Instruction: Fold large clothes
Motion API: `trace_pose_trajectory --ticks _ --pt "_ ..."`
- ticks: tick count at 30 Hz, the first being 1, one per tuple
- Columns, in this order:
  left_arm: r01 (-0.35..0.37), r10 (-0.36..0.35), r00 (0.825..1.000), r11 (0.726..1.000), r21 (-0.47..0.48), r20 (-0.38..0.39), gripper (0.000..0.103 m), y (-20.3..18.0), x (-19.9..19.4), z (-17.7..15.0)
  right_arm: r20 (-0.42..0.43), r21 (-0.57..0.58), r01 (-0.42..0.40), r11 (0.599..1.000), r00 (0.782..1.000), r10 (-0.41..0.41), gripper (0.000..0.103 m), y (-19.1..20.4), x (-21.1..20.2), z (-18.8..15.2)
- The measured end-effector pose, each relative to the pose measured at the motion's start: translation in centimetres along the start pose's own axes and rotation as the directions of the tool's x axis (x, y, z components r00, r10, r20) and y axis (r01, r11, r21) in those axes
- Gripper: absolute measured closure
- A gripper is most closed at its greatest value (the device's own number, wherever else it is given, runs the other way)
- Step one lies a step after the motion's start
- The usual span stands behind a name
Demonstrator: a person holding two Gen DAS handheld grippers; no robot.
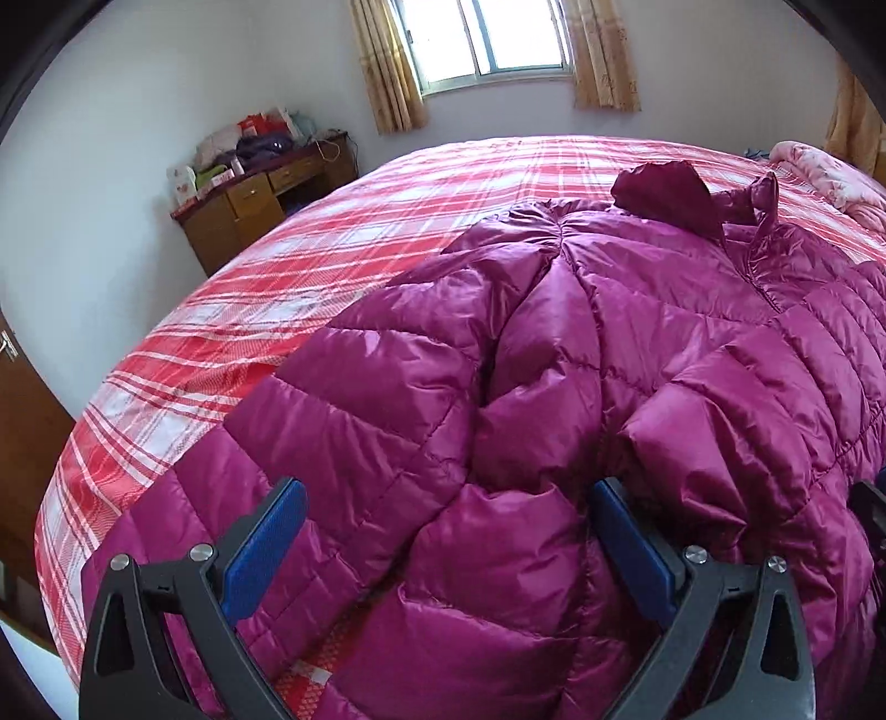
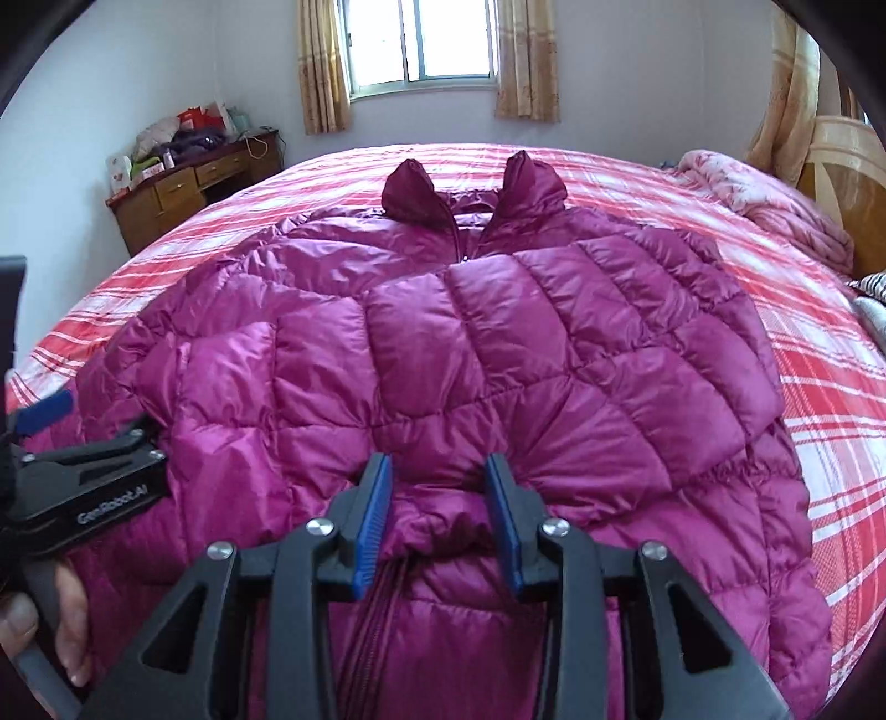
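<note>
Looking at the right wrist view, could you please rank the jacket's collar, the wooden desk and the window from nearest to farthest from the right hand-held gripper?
From the right hand-held gripper, which stands over the jacket's lower part:
1. Jacket's collar, straight ahead on the bed.
2. Wooden desk, beyond the bed at the far left wall.
3. Window, in the back wall, top centre.

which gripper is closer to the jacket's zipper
Right. The right gripper hangs directly over the purple down jacket's centre, the zipper running just beneath its parted, empty jaws. The left gripper is off to the side, over the jacket's folded-in sleeve, jaws wide open.
</note>
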State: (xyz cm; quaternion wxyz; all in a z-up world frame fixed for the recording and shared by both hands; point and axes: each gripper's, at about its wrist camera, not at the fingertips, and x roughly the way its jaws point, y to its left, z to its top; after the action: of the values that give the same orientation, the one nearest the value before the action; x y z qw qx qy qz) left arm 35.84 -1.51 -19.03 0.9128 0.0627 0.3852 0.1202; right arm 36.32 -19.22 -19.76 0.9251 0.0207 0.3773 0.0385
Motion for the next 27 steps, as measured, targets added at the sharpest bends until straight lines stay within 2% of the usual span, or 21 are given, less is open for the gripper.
trace_pose_trajectory --ticks 3,6,8,10,12,14,20,22,24,26,27 --pt "0.022 -0.022 1.0 1.0 -0.012 -0.021 0.001 0.4 0.6 0.0 0.082 0.059 0.022 0.998 0.996 -0.026 0.065 -2.1 -1.7 2.0" --pt "0.045 -0.046 0.998 0.998 -0.04 -0.041 0.001 0.8 1.0 0.2 0.112 0.135 0.118 0.984 0.985 -0.133 0.065 -5.2 -2.1 4.2" --pt "0.042 -0.043 0.998 0.998 -0.038 -0.039 0.001 0.7 1.0 0.2 0.078 0.196 0.153 0.969 0.982 -0.171 0.065 -7.6 -0.8 4.9" --pt "0.04 -0.042 0.998 0.998 -0.038 -0.038 0.001 0.4 1.2 -0.1 0.009 0.23 0.195 0.953 0.979 -0.202 0.065 -9.6 1.3 5.1" --pt "0.042 -0.044 0.998 0.998 -0.038 -0.042 0.001 0.3 1.2 -0.3 -0.078 0.255 0.194 0.947 0.981 -0.18 0.065 -11.0 3.7 4.5" --pt "0.044 -0.045 0.998 0.998 -0.038 -0.043 0.001 0.4 1.3 -0.3 -0.088 0.259 0.19 0.947 0.981 -0.173 0.065 -11.2 4.1 4.3" --pt "0.05 -0.052 0.998 0.998 -0.047 -0.037 0.001 0.5 1.5 -0.6 -0.104 0.218 0.239 0.946 0.97 -0.221 0.065 -10.5 3.4 4.9" --pt "0.063 -0.065 0.997 0.996 -0.058 -0.036 0.001 0.7 1.5 -0.7 -0.081 0.228 0.206 0.952 0.978 -0.192 0.064 -9.4 1.9 4.7" --pt "0.078 -0.081 0.996 0.994 -0.073 -0.038 0.001 1.0 1.6 -0.8 -0.037 0.179 0.13 0.975 0.991 -0.125 0.058 -6.5 -0.2 4.4" --pt "0.085 -0.088 0.995 0.993 -0.079 -0.037 0.001 1.1 1.7 -0.8 -0.007 0.118 0.045 0.992 0.999 -0.045 0.047 -3.4 -1.4 3.5" --pt "0.088 -0.091 0.995 0.993 -0.081 -0.037 0.001 1.1 1.7 -0.8 -0.005 0.103 0.01 0.995 1.0 -0.01 0.046 -2.2 -1.7 3.0"
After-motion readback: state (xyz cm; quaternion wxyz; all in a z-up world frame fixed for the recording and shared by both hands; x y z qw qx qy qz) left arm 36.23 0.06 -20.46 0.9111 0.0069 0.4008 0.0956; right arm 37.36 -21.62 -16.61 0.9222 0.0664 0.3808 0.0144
